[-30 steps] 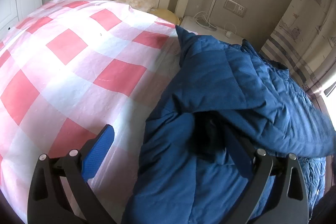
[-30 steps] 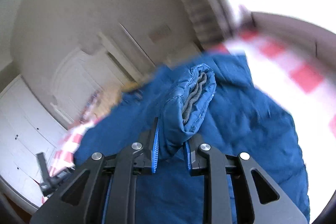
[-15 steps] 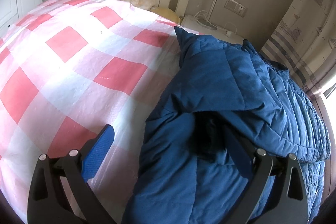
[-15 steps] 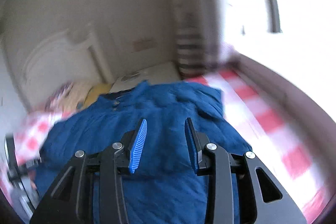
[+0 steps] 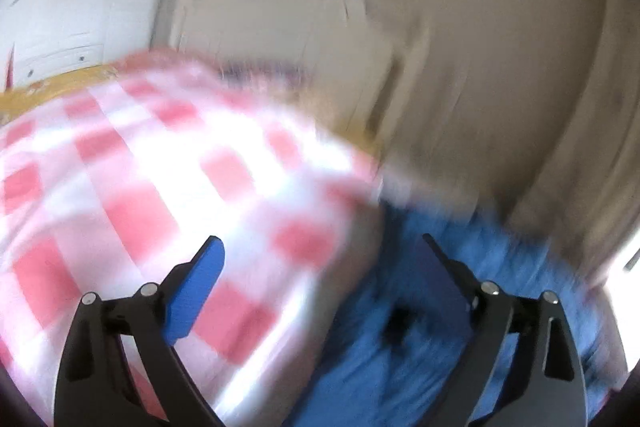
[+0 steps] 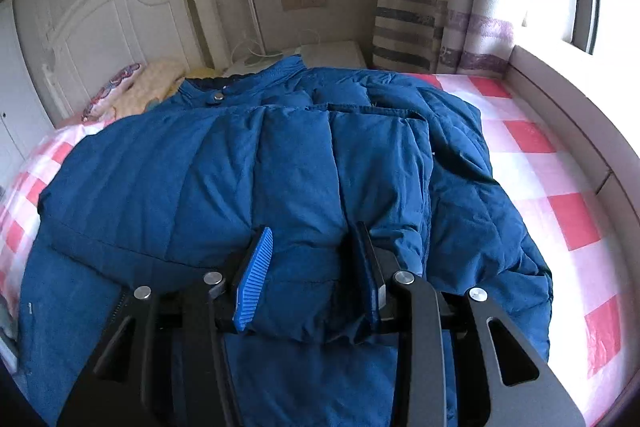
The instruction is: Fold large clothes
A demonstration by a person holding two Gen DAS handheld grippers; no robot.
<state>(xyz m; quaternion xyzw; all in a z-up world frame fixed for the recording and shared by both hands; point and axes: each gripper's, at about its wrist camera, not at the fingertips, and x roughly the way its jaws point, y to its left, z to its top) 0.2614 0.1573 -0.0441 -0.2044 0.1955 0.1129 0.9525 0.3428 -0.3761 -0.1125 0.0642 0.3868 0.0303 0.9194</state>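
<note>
A dark blue padded jacket (image 6: 180, 187) lies spread on the bed, collar towards the headboard. One sleeve (image 6: 372, 167) is folded across its front. My right gripper (image 6: 313, 227) hovers low over that sleeve with its jaws a little apart; fabric bulges between the fingers, but the pads do not seem to pinch it. The left wrist view is blurred by motion. There my left gripper (image 5: 320, 239) stands wide open with nothing in it, its right finger over the jacket's edge (image 5: 400, 347) and its left finger over the checked cover.
The bed has a red-and-white checked cover (image 6: 540, 167), a white headboard (image 6: 120, 15) and pillows (image 6: 120, 91) at the far end. A white nightstand (image 6: 332, 53) and striped curtain (image 6: 420, 27) stand behind; a window ledge (image 6: 560, 87) runs along the right.
My right gripper let go of the sleeve cuff it held, opened, and now hangs over the folded sleeve. The left gripper, still open, swung up and away from the jacket.
</note>
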